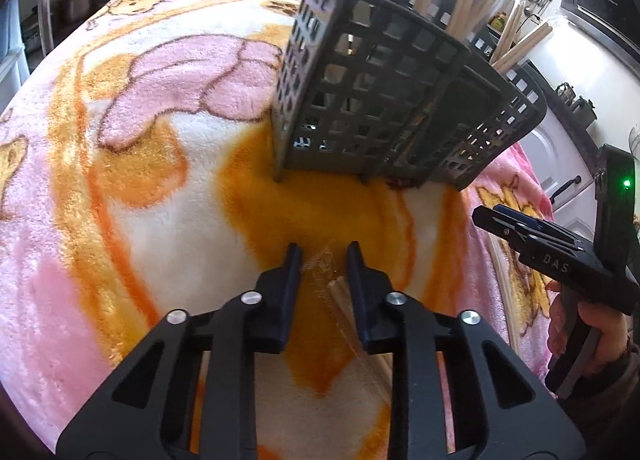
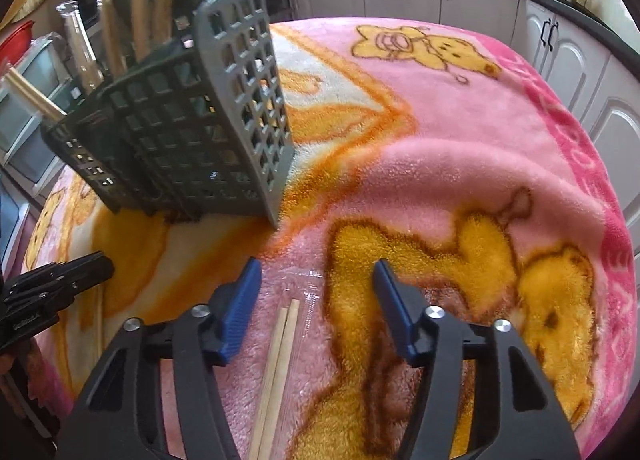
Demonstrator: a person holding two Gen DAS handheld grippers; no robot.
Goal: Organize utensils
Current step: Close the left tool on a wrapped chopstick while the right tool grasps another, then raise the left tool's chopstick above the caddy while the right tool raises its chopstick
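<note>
A pair of wooden chopsticks in a clear wrapper [image 1: 338, 300] lies on the fleece blanket [image 1: 160, 188], its end between the fingers of the left claw [image 1: 323, 256]; the jaws stand narrow, and whether the pads press it I cannot tell. A second wrapped pair [image 2: 280, 348] lies between the right claw's [image 2: 318, 274] wide-apart jaws, untouched. Beyond stands the gray utensil basket [image 2: 240, 100] holding upright wooden handles.
</note>
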